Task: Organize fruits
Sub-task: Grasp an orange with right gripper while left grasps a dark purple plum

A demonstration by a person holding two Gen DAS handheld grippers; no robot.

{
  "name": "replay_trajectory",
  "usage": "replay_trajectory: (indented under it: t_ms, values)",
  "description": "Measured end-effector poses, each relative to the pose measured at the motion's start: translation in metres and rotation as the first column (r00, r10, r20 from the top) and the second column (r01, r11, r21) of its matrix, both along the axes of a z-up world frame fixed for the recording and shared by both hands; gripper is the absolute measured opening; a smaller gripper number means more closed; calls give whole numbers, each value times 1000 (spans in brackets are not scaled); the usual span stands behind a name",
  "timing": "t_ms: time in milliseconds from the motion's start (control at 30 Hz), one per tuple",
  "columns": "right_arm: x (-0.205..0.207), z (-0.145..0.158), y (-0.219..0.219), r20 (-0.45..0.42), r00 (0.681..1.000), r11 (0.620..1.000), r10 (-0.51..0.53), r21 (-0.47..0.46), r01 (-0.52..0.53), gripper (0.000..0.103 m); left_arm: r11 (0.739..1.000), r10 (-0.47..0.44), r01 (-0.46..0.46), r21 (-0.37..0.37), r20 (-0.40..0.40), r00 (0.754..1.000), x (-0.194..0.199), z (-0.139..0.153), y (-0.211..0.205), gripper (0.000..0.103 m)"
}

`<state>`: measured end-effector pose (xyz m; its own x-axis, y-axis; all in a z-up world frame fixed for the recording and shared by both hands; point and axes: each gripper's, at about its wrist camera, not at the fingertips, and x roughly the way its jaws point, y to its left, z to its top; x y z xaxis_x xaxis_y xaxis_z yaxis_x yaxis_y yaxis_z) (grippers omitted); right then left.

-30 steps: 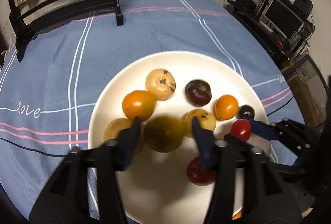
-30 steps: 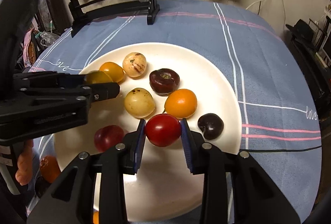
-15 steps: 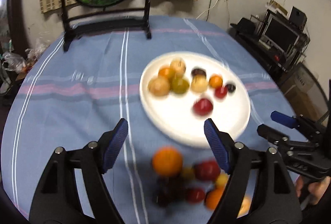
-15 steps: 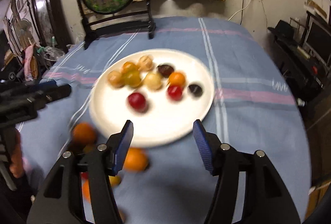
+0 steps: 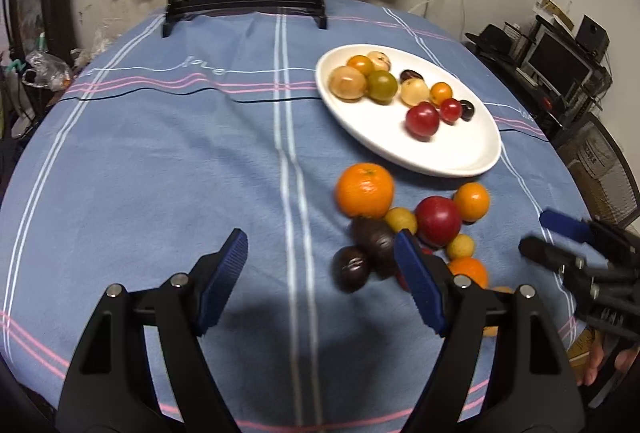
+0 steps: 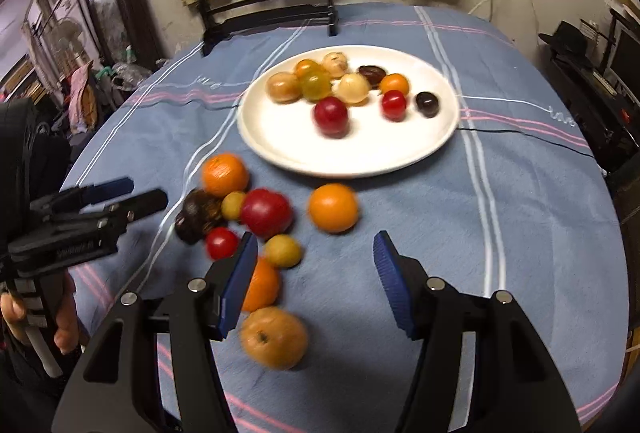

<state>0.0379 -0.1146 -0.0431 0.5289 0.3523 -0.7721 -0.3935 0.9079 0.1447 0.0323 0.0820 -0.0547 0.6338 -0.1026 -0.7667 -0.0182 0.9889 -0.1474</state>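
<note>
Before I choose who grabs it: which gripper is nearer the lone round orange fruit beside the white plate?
Right. The right gripper hovers just short of the orange fruit; the left gripper sits beyond the fruit cluster.

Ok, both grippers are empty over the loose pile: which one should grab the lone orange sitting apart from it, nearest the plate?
Probably the right gripper. Its open jaws already line up just short of the lone orange, with bare cloth between. The left gripper faces the dark fruits on the pile's far side.

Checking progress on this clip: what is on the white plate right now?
The white plate holds ten small fruits bunched at its far side, among them a red one nearest the bare front half. Whether anything smaller hides behind the cluster cannot be seen.
</note>
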Motion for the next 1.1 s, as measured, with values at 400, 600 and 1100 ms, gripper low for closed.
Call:
replay_trajectory:
  t_ms: [400,600,1100]
  values:
    - [-8,-27,38,-46,994,994,104,-26,-105,61,999,46,-46,-26,12,999,-21,-1,31,77]
    - [-1,-42,44,-61,992,993,108,-46,-111,45,999,38,-38,-28,7,999,-23,-3,34,77]
    - [-5,0,-27,6,999,994,-43,96,43,45,987,-115,120,103,-59,992,-6,-34,-24,76]
